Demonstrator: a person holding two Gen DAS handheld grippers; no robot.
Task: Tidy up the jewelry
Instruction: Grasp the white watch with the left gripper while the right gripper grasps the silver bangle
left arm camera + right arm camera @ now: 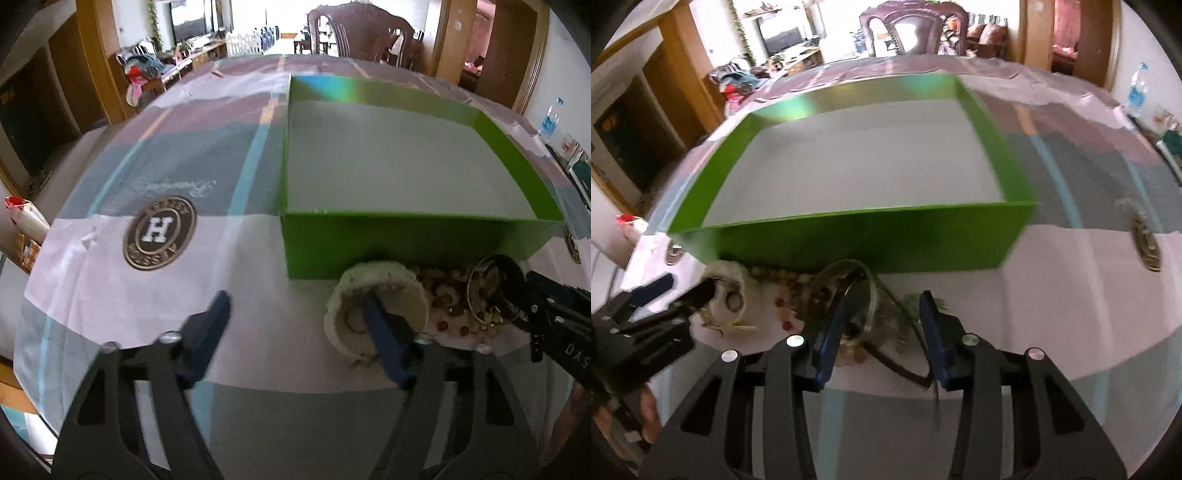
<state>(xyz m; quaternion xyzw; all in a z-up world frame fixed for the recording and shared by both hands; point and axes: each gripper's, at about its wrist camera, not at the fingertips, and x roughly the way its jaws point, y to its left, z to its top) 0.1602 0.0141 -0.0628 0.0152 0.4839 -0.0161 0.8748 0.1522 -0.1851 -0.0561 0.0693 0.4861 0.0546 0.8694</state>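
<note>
While both grippers point down at the jewelry pile (798, 295), the left gripper (299, 325) is half open with one finger inside a white bracelet (376, 295). Nearby, the right gripper (882, 314) is half open over a thin bangle (849, 291), gripping nothing. Behind sits a green box (871, 236).

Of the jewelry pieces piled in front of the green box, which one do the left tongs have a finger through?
The chunky cream bracelet, leftmost in the pile: one blue finger of the left tongs sits inside its loop. The amber beads and thin bangle lie farther right.
</note>
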